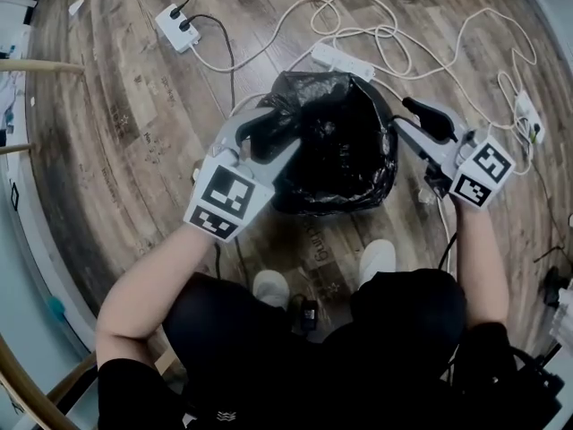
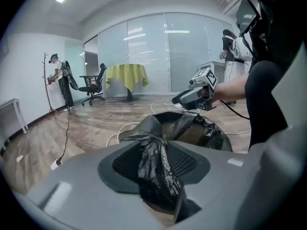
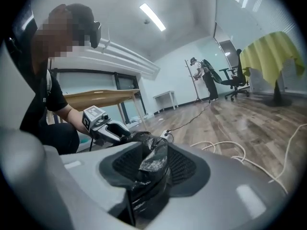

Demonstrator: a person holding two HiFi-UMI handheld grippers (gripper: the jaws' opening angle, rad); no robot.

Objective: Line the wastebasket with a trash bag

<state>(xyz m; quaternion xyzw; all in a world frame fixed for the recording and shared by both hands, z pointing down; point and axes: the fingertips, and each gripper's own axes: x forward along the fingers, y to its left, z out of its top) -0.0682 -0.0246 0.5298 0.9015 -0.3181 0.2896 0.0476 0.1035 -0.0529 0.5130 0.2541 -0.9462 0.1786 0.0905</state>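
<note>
We see the trash bag [image 1: 345, 141], black and glossy, draped over the round wastebasket in the middle of the head view. Its mouth is open upward and its film hangs down the outside all round. The film covers the wastebasket so fully that we cannot pick out any of its own surface. It stands on the wooden floor [image 1: 125, 106], just ahead of the person's white shoes [image 1: 270, 287].

The left gripper [image 1: 273, 137] is at the bag's left edge. Its jaws stand well apart, released, and a twisted strand of bag film runs from the rim down into the gap between them. The right gripper [image 1: 405, 119] is at the opposite, right edge. Its jaws are also parted, less widely, and a crumpled fold of the same film lies between them. Neither gripper view shows the pads pressing on the plastic. Each gripper view shows the other gripper across the bag's mouth.

Beyond the bag, white cables [image 1: 358, 25] loop over the floor. One power strip [image 1: 343, 58] lies just behind the bag and another [image 1: 177, 27] lies further to the left. Far across the room are a table under a yellow cloth [image 2: 126, 75], an office chair [image 2: 93, 84] and another person [image 2: 61, 83] beside a coat stand.
</note>
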